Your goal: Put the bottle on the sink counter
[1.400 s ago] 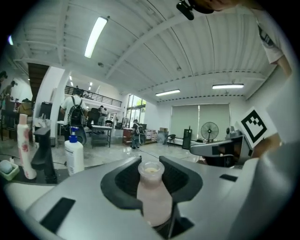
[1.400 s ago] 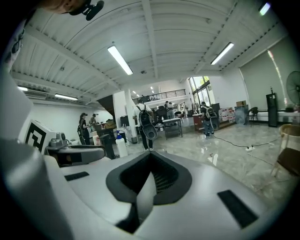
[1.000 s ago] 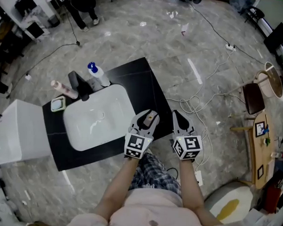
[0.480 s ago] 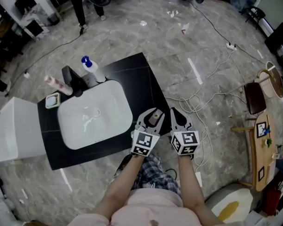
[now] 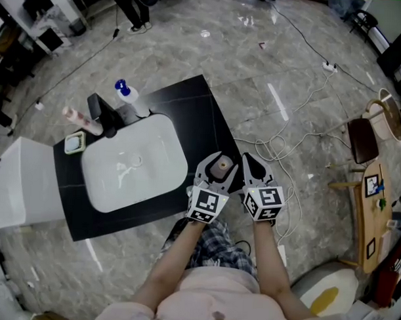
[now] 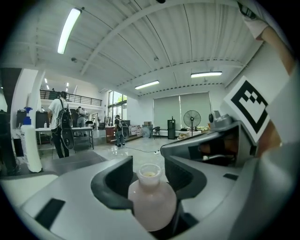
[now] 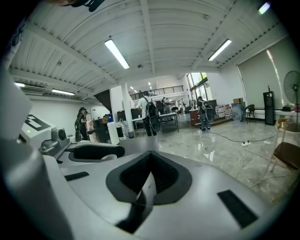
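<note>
A small pale pink bottle (image 5: 220,167) with an open neck stands upright between the jaws of my left gripper (image 5: 219,161), over the near right corner of the black sink counter (image 5: 209,110). In the left gripper view the bottle (image 6: 152,199) fills the gap between the dark pads, and the left gripper (image 6: 149,163) is opening, its jaws spread wider than the bottle's neck. I cannot tell whether the bottle's base rests on the counter. My right gripper (image 5: 248,159) hovers just right of it, shut and holding nothing, its jaws meeting at the tip (image 7: 150,154).
A white basin (image 5: 131,163) fills the counter's middle. Behind it stand a black faucet (image 5: 100,110), a blue-capped spray bottle (image 5: 130,98), a pink tube (image 5: 83,121) and a soap dish (image 5: 74,143). Cables (image 5: 273,149) lie on the floor to the right.
The left gripper's jaws have spread apart around the bottle since half a second ago. Over the second, both grippers and the bottle moved slightly right relative to the counter.
</note>
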